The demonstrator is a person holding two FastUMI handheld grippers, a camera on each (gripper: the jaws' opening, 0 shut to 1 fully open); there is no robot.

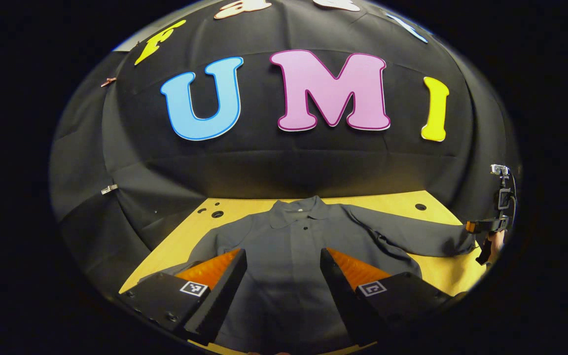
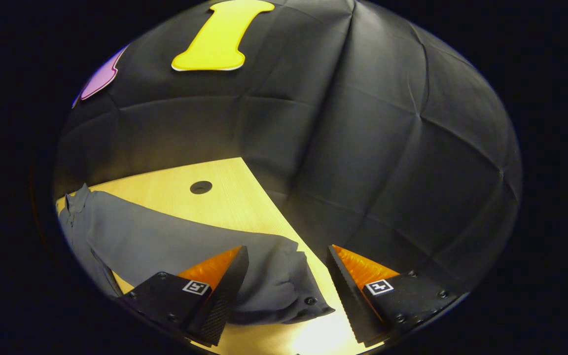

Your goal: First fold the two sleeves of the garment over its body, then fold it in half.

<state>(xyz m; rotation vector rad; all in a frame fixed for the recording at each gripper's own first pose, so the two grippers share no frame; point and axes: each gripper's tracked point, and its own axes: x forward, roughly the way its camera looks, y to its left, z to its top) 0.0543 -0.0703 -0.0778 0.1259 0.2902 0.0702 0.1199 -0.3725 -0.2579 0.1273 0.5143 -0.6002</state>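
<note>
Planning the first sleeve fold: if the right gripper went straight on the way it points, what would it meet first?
Most likely the sleeve cuff, lying on the table between the right gripper's open jaws; depth is uncertain.

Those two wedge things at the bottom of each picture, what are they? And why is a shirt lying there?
They are the two fingers of a hand-held gripper, a pinching tool that a person carries, one in each hand. A small camera rides on each tool, so each picture looks out along its own fingers.

The left gripper view looks from the left gripper over a dark grey long-sleeved collared shirt lying flat, front up, on a pale wooden table. One sleeve stretches out to the side. At its end you can see the other tool and a bit of the hand holding it.

The right gripper view is from that right gripper. Its fingers stand apart, with the buttoned sleeve cuff lying between them, not pinched.

Neither tool holds anything yet. The job is folding the shirt.
</note>
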